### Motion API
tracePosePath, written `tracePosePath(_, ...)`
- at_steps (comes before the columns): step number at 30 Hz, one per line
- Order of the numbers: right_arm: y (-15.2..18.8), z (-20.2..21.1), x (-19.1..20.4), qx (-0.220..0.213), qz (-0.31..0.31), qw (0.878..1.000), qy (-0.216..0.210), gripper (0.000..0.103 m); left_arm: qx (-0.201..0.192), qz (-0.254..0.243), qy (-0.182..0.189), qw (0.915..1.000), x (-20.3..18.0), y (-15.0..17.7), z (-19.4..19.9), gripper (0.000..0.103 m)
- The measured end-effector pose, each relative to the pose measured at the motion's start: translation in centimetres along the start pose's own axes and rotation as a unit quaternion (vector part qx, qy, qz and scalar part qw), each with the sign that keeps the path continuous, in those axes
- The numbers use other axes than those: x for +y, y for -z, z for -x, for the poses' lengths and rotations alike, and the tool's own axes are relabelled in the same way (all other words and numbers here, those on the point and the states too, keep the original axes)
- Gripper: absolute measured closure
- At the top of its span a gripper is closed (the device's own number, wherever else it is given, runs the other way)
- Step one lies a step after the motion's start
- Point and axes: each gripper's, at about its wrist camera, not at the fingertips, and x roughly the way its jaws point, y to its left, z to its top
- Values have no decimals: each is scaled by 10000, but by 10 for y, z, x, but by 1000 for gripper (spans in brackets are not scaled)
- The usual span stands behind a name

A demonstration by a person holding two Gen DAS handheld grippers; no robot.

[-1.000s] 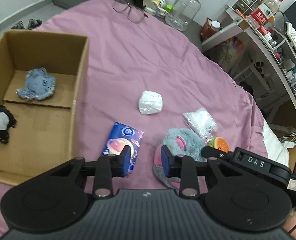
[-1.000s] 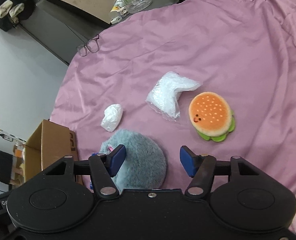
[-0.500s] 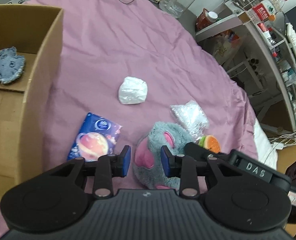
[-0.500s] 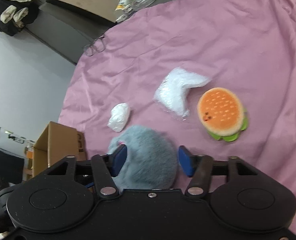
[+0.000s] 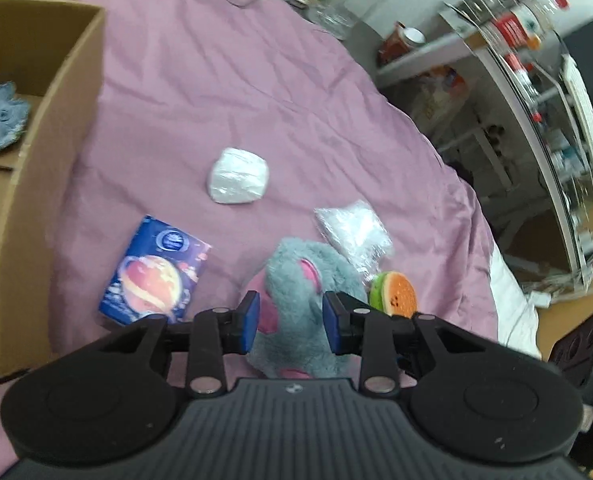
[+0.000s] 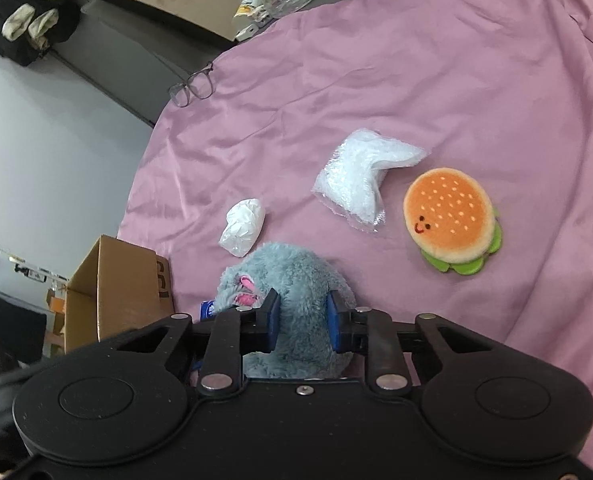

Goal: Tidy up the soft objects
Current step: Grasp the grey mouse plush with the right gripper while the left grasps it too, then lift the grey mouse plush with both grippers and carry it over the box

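Grey plush (image 6: 296, 280), right gripper (image 6: 302, 322) now clamped

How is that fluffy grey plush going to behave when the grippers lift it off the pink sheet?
The grey plush looks soft: its fur bulges around the right gripper fingers, so it will probably squash. It seems light for its bulk. Its loose parts may flop, and with the left gripper also straddling it, it may stretch.

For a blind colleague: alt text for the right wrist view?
The right gripper pinches a grey plush on a pink sheet. Beyond lie a burger plush, two plastic bags and glasses; a cardboard box stands left.
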Motion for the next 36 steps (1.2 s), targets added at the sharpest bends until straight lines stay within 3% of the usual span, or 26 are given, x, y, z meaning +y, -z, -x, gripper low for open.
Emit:
tracePosePath(5, 3, 5, 4, -47, 49, 9999, 124, 84, 125, 166, 40, 9998, 7, 2, -6, 72)
tracePosePath(9, 5, 15, 11, -175, 199, 9994, 218, 85, 136, 400, 303, 9986, 14, 3, -3, 78)
tracePosePath(21, 18, 52, 38, -553, 404, 9969, 384, 85, -64, -155, 567, 9982, -4, 5, 35, 80)
tracePosePath(36, 35, 85, 87, -997, 612, 9926, 321, 85, -375, -491, 723, 9955, -8, -2, 91, 80)
